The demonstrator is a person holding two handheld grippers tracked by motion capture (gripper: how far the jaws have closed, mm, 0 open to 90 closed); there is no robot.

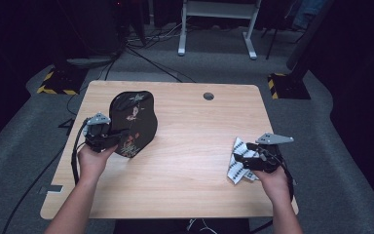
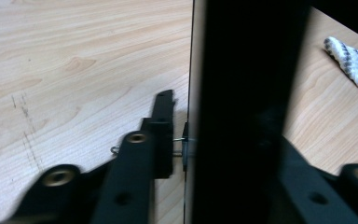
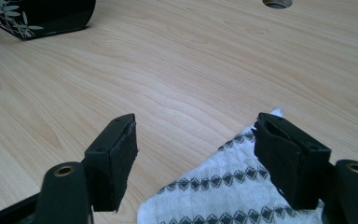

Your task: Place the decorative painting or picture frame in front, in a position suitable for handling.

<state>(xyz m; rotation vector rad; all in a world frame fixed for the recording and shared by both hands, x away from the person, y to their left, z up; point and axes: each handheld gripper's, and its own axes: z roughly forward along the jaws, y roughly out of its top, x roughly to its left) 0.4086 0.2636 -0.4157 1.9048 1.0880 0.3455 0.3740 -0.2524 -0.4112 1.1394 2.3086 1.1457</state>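
Note:
A black lacquered tray point(image 1: 135, 119) with a flower pattern stands tilted on its edge at the left of the wooden table point(image 1: 195, 131). My left gripper point(image 1: 113, 137) is shut on its near rim. In the left gripper view the tray's dark edge point(image 2: 247, 112) runs upright between the jaws of my left gripper point(image 2: 233, 149). At the table's right lies a white cloth point(image 1: 235, 168) with a dark pattern. Just above it my right gripper point(image 1: 243, 160) stands open. In the right gripper view the cloth point(image 3: 223, 191) lies under the open right gripper point(image 3: 196, 149), touching neither pad. The tray's corner point(image 3: 42, 16) shows far off.
A round cable hole point(image 1: 208, 96) sits near the table's far edge. Bare wood stretches between tray and cloth. Behind the table stand a white desk frame point(image 1: 214, 12) and cables on the grey floor point(image 1: 151, 61).

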